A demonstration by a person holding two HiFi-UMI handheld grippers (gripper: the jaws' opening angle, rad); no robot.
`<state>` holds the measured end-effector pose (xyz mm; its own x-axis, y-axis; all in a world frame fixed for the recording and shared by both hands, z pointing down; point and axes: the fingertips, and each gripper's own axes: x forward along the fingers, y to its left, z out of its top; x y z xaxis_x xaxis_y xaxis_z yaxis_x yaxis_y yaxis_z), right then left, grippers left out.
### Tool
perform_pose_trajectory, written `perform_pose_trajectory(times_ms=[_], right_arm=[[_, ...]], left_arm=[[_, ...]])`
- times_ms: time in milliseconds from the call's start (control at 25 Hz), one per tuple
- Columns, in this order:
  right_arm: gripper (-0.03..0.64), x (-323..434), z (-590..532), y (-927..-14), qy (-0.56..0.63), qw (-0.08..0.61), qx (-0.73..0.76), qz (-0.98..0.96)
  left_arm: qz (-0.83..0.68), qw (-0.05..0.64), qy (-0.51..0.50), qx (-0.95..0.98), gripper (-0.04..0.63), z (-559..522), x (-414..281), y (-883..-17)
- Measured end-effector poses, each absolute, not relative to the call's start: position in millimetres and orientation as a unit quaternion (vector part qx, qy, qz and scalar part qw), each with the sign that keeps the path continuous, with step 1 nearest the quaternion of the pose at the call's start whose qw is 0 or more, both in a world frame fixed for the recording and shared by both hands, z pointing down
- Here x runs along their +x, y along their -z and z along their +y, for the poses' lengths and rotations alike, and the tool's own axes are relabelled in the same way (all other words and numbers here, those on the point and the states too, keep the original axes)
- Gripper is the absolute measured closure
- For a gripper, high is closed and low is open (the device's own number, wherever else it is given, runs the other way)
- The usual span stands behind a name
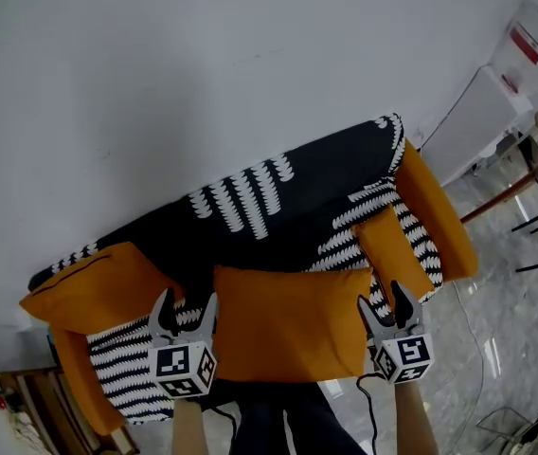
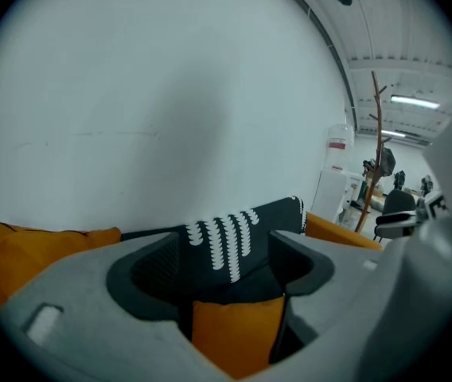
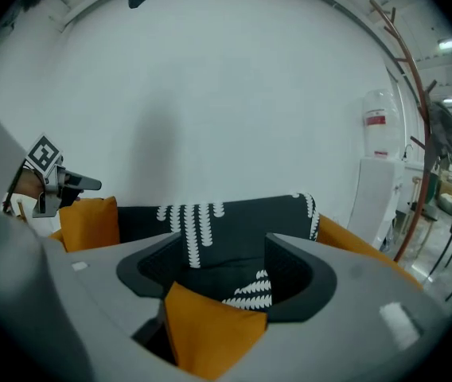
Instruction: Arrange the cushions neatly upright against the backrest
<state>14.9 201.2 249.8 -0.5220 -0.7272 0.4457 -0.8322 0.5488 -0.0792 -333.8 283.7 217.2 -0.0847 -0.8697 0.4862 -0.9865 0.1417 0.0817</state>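
Orange centre cushion (image 1: 288,322) at sofa (image 1: 439,211) front edge, off backrest (image 1: 316,183) | left gripper (image 1: 187,301), right gripper (image 1: 383,300) both open, straddling its corners | propping upright likely all ahead

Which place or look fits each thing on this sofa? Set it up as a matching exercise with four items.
Things:
1. middle cushion
2. left cushion
3. right cushion
4. backrest

Descriptions:
A. black with a white pattern
B. on top of the sofa's left end
C. corners sit between the open jaws of the left gripper and the right gripper
D. beside the right armrest

Pairs: 1-C; 2-B; 3-D; 4-A
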Motion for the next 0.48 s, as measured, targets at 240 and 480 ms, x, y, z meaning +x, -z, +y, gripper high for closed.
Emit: perform_pose_trajectory(times_ms=[240,480], right_arm=[[0.278,26.5,202.1,-315.4,-0.19,0.216,0.457,-0.842],[0.272,37.1,206.3,-377.7,-0.223,0.259,0.454,-0.823]], left_arm=[[-0.696,0.26,-0.182,0.644,0.237,279.8,-333.6,-289.9],[-0.674,0.303,-0.212,0.64,0.236,286.8,-335.2,-361.4]])
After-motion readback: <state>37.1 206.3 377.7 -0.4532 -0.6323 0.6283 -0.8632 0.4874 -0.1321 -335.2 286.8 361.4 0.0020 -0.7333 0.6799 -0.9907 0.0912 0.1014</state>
